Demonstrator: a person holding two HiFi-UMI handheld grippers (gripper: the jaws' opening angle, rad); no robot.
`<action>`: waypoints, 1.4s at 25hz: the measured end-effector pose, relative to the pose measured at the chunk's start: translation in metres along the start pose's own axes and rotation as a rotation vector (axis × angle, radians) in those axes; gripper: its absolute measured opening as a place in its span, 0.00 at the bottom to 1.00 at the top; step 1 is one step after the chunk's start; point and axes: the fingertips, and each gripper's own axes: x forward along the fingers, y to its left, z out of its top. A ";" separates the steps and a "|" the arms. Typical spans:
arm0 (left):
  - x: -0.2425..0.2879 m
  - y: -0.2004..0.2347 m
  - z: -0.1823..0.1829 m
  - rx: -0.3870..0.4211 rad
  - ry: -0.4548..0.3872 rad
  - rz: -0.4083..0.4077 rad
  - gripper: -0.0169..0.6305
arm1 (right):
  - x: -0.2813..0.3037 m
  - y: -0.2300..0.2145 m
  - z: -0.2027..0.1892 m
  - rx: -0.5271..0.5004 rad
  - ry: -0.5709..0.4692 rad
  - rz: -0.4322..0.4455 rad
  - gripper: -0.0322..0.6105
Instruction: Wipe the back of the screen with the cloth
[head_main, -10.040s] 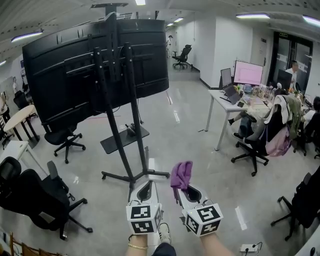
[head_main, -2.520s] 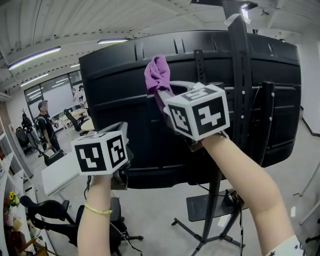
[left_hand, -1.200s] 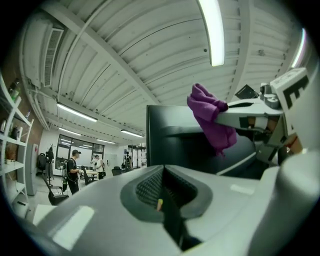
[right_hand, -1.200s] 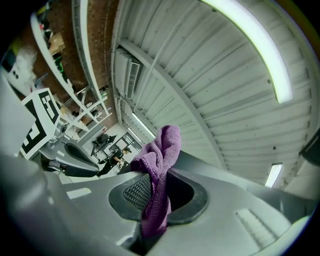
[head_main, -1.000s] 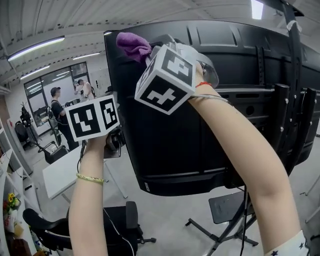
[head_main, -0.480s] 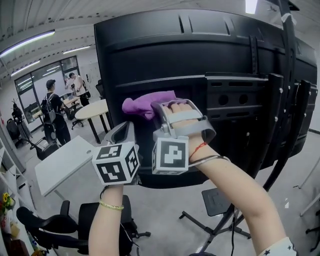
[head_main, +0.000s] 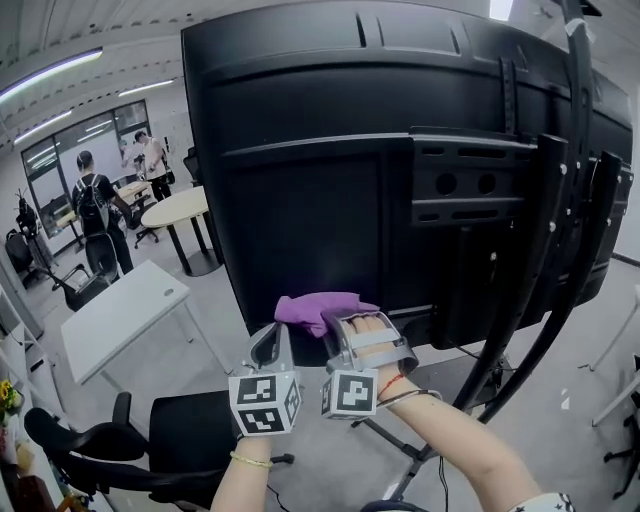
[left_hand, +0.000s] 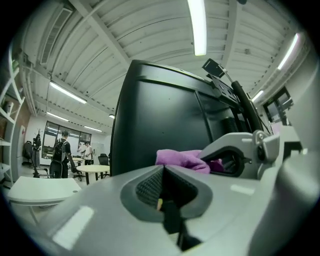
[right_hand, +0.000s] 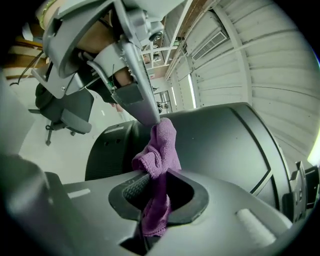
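The big black screen back (head_main: 330, 160) fills the head view, mounted on a wheeled stand. A purple cloth (head_main: 316, 308) is pressed against its lower edge, held by my right gripper (head_main: 345, 330), which is shut on it. In the right gripper view the cloth (right_hand: 159, 150) hangs out between the jaws against the dark panel (right_hand: 225, 145). My left gripper (head_main: 272, 352) sits just left of the right one, below the screen's bottom edge, shut with nothing in it. In the left gripper view the cloth (left_hand: 182, 158) shows past its closed jaws.
The stand's black uprights (head_main: 560, 250) and mounting bracket (head_main: 470, 185) run down the right side. A white table (head_main: 115, 315) and a black office chair (head_main: 150, 440) stand lower left. A round table (head_main: 180, 208) and people (head_main: 95, 200) are farther back left.
The right gripper has dragged the cloth down the panel from its top edge to its bottom edge. The left gripper dropped with it.
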 end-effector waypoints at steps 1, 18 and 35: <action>-0.002 -0.002 -0.009 0.005 0.008 0.001 0.04 | -0.001 0.011 -0.002 0.012 0.006 0.021 0.14; -0.049 0.026 -0.097 -0.036 0.114 0.086 0.04 | -0.031 0.084 0.048 1.010 -0.240 0.294 0.14; 0.006 -0.137 -0.110 -0.096 0.152 -0.231 0.04 | -0.098 0.060 -0.208 1.312 0.142 -0.122 0.14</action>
